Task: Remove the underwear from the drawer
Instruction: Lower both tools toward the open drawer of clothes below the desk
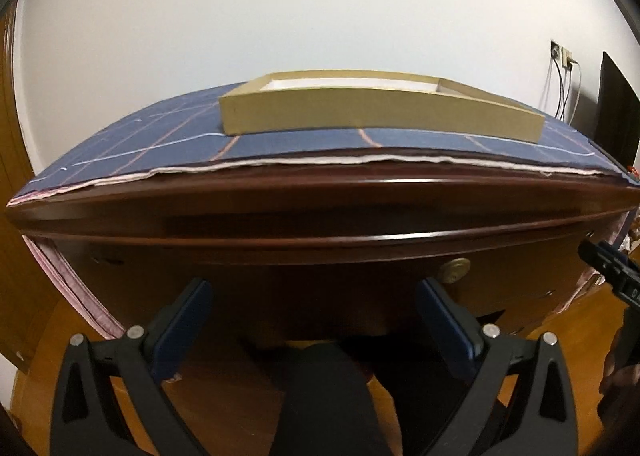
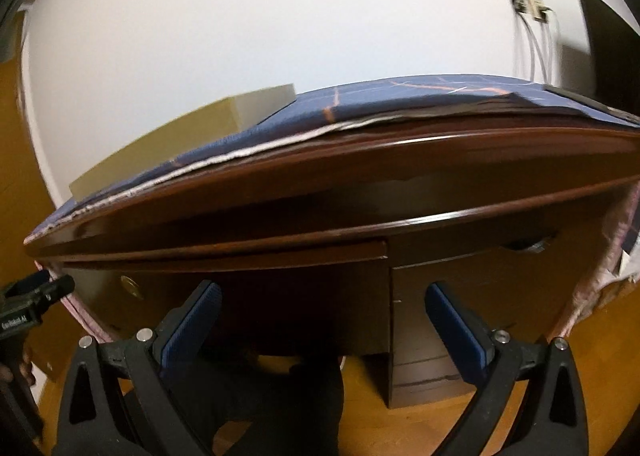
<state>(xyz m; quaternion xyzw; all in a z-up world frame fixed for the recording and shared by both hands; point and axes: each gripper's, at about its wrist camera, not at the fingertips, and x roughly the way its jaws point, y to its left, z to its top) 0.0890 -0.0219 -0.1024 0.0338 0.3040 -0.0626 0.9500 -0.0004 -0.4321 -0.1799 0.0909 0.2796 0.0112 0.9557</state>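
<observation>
A dark red wooden desk fills both views, and its drawer front under the top edge is closed. A round brass knob sits on the front, seen in the right wrist view as the knob at the left. No underwear shows in either view. My left gripper is open and empty, facing the desk front to the left of the knob. My right gripper is open and empty too, held before the desk's front near a drawer pedestal. Each gripper shows at the edge of the other's view.
A blue checked cloth covers the desktop, with a shallow cardboard tray on it. Wall sockets with cables and a dark screen are at the right. A person's dark-trousered leg is below, over a wooden floor.
</observation>
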